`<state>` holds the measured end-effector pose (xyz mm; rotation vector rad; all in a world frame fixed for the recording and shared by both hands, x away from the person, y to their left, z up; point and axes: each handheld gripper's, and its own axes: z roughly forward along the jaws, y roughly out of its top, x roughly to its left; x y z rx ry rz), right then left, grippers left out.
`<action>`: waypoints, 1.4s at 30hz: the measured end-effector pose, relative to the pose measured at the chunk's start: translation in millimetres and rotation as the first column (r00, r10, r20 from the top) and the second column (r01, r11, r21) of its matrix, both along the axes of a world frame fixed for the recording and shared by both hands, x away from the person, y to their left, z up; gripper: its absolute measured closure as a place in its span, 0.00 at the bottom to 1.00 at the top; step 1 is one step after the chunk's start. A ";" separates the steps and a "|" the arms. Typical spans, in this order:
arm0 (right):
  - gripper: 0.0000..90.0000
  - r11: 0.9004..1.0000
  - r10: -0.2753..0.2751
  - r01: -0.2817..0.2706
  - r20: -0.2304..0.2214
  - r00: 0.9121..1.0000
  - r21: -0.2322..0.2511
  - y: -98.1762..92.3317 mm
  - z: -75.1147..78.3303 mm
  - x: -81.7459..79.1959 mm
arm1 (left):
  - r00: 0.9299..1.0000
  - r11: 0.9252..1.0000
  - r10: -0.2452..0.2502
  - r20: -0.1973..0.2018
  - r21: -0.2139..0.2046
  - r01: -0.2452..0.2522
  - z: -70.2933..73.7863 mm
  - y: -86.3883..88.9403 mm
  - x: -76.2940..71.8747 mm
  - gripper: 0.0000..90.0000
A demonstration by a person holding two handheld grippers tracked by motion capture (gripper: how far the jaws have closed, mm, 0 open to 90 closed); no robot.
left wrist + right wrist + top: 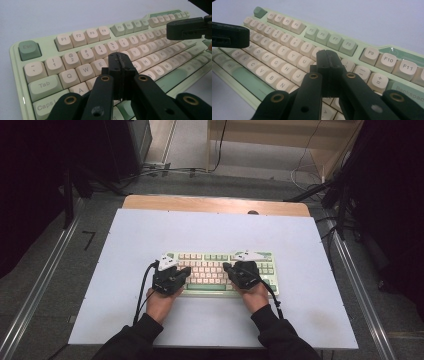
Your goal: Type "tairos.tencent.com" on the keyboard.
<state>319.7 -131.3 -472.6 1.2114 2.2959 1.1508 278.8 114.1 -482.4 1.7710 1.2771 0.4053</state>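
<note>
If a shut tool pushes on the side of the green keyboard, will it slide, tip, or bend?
The keyboard lies flat and wide on the smooth white table, so it would probably slide, not tip. Its thick one-piece case looks stiff. Keys would likely sink under the left tool.

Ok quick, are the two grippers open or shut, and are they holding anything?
Left gripper: shut, holding nothing, over the keyboard.
Right gripper: shut, holding nothing, also over the keyboard.

i see bare pale-blue bench (pixel 150 235) open all around the mint-green and cream keyboard (pixel 210 257); over the keys, my left tool (pixel 186 270) and right tool (pixel 226 267) crowd each other's middle path.
</note>
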 end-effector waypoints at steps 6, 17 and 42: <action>0.97 1.000 0.012 -0.012 0.002 1.000 0.003 0.8 1.4 -3.4 | 1.000 1.000 0.004 0.000 0.000 -0.004 0.3 1.3 0.3 1.00; 0.97 1.000 0.030 -0.030 0.002 1.000 -0.004 2.2 0.7 -7.2 | 1.000 1.000 0.008 0.000 0.001 -0.008 0.5 2.8 0.9 1.00; 0.97 0.997 0.075 -0.076 -0.029 0.997 -0.034 11.8 -11.2 -19.3 | 1.000 1.000 0.024 0.002 -0.001 -0.024 0.5 7.6 2.9 1.00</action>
